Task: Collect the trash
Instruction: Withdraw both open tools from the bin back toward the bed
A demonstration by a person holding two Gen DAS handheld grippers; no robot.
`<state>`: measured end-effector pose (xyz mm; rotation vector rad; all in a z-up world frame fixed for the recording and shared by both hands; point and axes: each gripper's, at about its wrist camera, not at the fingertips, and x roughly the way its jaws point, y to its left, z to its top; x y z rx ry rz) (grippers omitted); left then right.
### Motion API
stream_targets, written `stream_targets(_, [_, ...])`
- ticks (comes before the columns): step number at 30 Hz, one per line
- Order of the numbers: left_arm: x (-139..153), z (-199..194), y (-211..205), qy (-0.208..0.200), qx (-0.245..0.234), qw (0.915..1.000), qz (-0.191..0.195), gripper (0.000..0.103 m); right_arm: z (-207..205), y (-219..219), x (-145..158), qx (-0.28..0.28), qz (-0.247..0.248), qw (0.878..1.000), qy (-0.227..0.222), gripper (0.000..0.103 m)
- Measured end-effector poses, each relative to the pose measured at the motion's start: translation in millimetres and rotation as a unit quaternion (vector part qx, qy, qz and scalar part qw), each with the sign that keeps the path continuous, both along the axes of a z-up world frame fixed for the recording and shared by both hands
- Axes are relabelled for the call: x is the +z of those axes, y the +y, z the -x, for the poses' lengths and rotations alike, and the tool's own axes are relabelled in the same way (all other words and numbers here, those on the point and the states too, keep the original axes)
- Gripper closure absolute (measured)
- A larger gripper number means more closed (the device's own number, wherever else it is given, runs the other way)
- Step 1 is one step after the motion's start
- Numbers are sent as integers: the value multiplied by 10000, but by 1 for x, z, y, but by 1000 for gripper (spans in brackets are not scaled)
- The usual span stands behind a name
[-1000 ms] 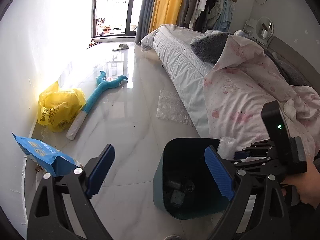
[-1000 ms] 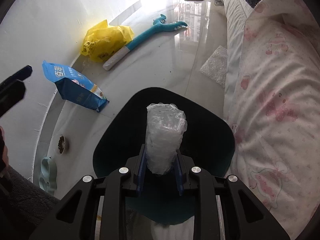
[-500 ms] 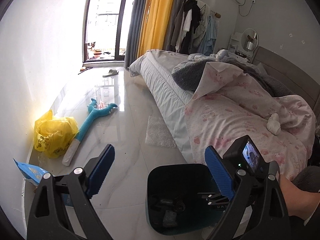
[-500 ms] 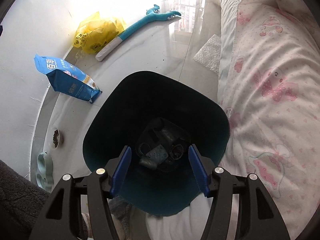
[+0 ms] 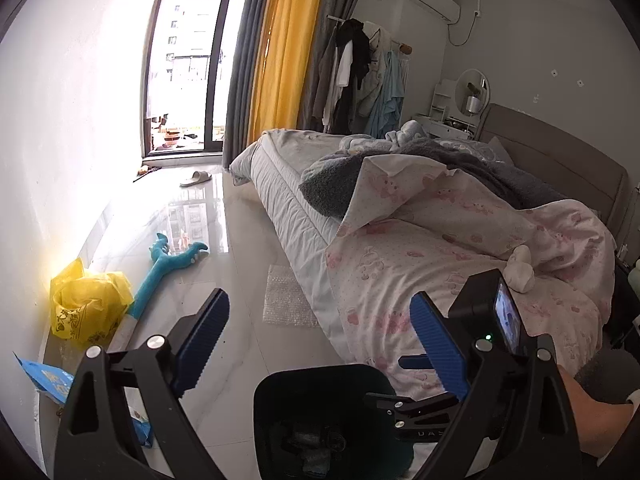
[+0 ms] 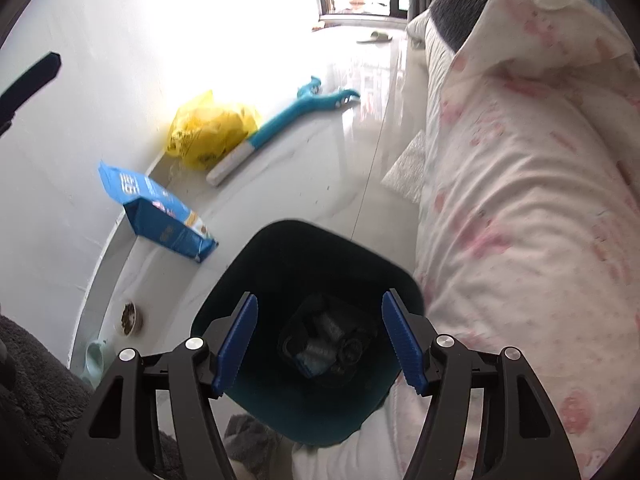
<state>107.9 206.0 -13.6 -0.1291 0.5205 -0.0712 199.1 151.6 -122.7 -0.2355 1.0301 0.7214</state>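
Observation:
A dark teal trash bin [image 6: 256, 280] stands on the floor beside the bed, with crumpled plastic trash [image 6: 326, 340] at its bottom. My right gripper [image 6: 320, 344] is open and empty, right above the bin's mouth. My left gripper [image 5: 320, 344] is open and empty, held higher, with the bin [image 5: 304, 388] below it. The right gripper's body [image 5: 484, 320] shows at the right of the left wrist view. A sheet of bubble wrap [image 5: 286, 300] lies on the floor by the bed. A yellow plastic bag [image 5: 86, 308] and a blue food bag [image 6: 156, 208] lie along the wall.
A bed with a pink quilt [image 5: 460, 248] fills the right side. A teal dinosaur toy [image 5: 168, 264] lies on the glossy floor. A small food bowl [image 6: 128, 318] and a green dish [image 6: 94, 360] sit by the wall. A slipper [image 5: 195, 178] lies near the balcony door.
My right gripper opened and dropped the roll of bubble wrap into the bin. My left gripper has tilted upward, so the bin sits lower in its view.

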Motion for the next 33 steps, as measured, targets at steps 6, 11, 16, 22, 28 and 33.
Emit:
stream_targets(6, [2,-13,-22,-59,-199,9998,-68,9,-6,-22,21,-115,-294,9989,-351,36])
stream_targets(11, [3,-23,-44,-104,-399,9991,-42,9,-12,-47,34,-359,-392,9966,-624,35])
stream_targets(16, [8,-34,-67,-169,-609,9980,-66,9,-18,-76,51,-652,-513,9922,-932,33])
stream_targets(22, [10,-46,-93,-217,-840,9962,35,8,-25,-111,63,-963,-470,9862,-1265,32])
stream_targets(28, [9,-62,-121,-227,-1056,9941,82,8,-39,-151,68,-1228,-251,9824,-1388,28])
stream_targets(33, [9,-72,-141,-255,-1199,9924,71,8,-53,-176,75,-1364,-187,9796,-1465,28])
